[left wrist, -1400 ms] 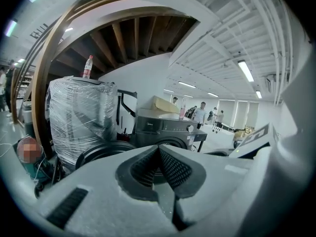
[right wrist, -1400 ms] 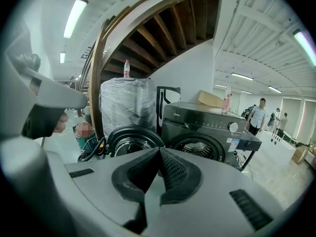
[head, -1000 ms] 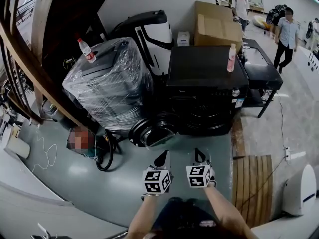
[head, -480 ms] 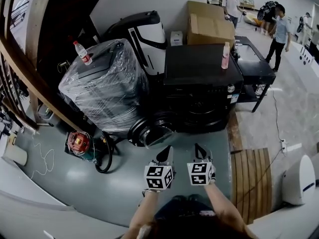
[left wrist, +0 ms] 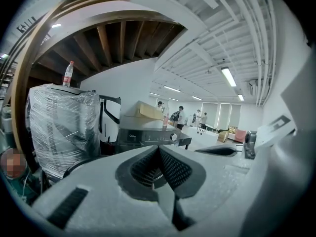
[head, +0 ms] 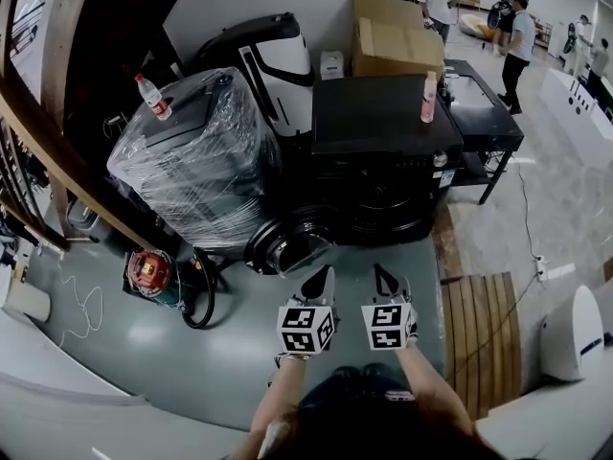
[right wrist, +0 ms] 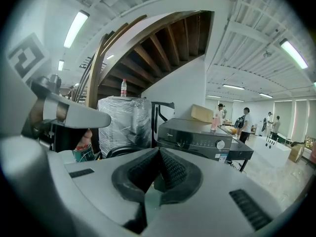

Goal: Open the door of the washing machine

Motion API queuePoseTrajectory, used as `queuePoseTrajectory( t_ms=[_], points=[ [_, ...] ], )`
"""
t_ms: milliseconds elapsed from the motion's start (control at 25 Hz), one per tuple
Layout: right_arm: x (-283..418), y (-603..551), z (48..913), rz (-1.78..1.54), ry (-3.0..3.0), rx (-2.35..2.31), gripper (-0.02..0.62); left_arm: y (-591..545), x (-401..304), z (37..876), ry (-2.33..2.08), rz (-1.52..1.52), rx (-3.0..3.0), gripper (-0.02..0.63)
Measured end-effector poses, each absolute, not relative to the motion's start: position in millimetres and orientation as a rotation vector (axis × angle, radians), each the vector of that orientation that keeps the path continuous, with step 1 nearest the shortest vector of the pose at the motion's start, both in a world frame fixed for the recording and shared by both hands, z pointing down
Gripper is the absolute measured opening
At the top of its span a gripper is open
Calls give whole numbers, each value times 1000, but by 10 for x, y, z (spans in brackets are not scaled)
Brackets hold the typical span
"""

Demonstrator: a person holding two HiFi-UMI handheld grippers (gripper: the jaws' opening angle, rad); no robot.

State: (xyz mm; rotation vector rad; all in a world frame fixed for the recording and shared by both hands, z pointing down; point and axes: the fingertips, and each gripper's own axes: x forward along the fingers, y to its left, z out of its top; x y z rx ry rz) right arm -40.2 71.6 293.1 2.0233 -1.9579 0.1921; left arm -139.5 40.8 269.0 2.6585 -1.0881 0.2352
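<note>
Door of the black front-loading washing machine [head: 287, 245]: a round, dark-rimmed glass leaf that lies ahead of both jaws and a little left of them. Judging by the head view, it already stands swung out from the machine's front, with the hinge on its left side. The washing machine [head: 383, 132] itself sits straight ahead of the right gripper [head: 381, 276], and its dark drum opening faces that gripper.

The left gripper [head: 323, 276] is the nearer one to the door leaf, though both hover well apart from it above the grey floor [head: 192, 353]. Both pairs of jaws are pressed together with nothing between them (each gripper's own view shows the ribbed pads meeting at a point).

- Left of the jaws and beyond the door stands a bulky appliance wrapped in clear plastic film [head: 196, 156], with a red-capped water bottle [head: 151, 96] on top.
- A pink bottle [head: 428, 97] stands on the washer's lid.
- A cardboard box [head: 393, 36] lies behind the washer.
- A black table [head: 488, 113] is to its right.
- An orange cable reel [head: 148, 271] and a black hose lie on the floor far left of the jaws.

Nothing sits between the jaws and the door, so I judge the way clear.
</note>
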Motion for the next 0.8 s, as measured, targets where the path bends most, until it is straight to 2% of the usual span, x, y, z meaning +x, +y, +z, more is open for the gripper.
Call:
queuePoseTrajectory(
  t_ms=[800],
  points=[
    [-281,716,2523,199,-1978,2157,0,295,-1361,2372,-1068,198,2732,14]
  ],
)
